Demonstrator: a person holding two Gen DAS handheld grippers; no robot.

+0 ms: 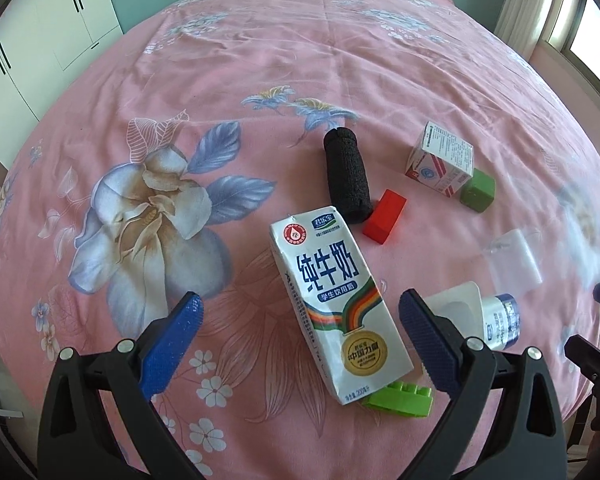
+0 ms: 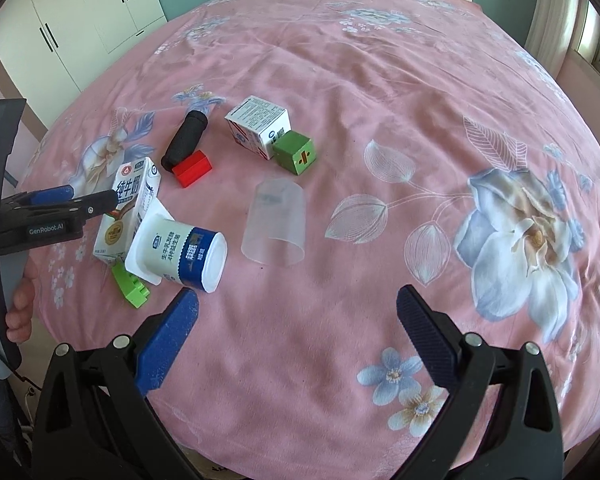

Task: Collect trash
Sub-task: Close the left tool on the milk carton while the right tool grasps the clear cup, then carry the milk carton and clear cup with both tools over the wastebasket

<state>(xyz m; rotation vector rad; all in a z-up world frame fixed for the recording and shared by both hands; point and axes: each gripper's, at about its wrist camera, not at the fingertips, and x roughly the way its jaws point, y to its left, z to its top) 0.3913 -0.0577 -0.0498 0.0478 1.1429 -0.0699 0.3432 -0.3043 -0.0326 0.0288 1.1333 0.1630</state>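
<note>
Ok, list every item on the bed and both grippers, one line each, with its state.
milk carton: lying flat, lower end on the green toy brick
yogurt cup: tipped on its side
clear plastic cup: on its side
small box: tilted, touching the green cube
black foam roll: lying down, against the red block
left gripper: open, fingers either side of the milk carton
right gripper: open, holding nothing

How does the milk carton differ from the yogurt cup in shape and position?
The milk carton is a tall box with flat faces; the yogurt cup is round. The carton's end rests on a green brick; the cup touches the carton's side, its mouth towards the carton. Both lie on their sides on the bed.
</note>
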